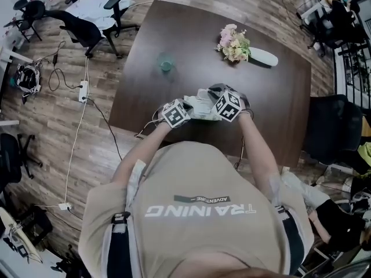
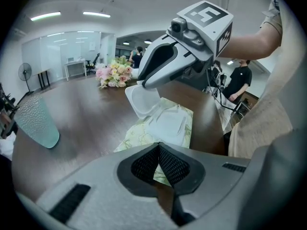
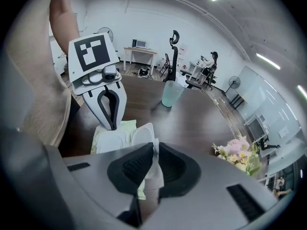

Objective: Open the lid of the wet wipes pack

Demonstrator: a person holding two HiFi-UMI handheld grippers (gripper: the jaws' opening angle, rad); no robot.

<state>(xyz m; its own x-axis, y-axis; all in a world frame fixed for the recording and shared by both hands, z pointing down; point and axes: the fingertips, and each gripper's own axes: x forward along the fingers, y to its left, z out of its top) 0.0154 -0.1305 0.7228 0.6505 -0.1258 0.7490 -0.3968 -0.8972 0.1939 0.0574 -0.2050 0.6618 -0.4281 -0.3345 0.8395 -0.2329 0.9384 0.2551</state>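
The wet wipes pack (image 1: 199, 105), pale green with a white lid frame, lies near the front of the dark table (image 1: 278, 97) between both grippers. In the left gripper view my left gripper (image 2: 158, 148) is shut on the near edge of the pack (image 2: 135, 134). The white lid (image 2: 142, 98) stands raised off the pack, and the right gripper (image 2: 140, 83) holds it from above. In the right gripper view my right gripper (image 3: 154, 150) is shut on the rim of the lid (image 3: 144, 135), while the left gripper (image 3: 111, 124) bears down on the far end of the pack (image 3: 99, 137).
A teal glass (image 1: 166, 62) stands toward the table's middle, and a bouquet (image 1: 234, 43) in a white vase lies at the back right. Office chairs (image 1: 87, 28) and floor cables (image 1: 81, 88) are to the left. A black chair (image 1: 333, 129) stands to the right.
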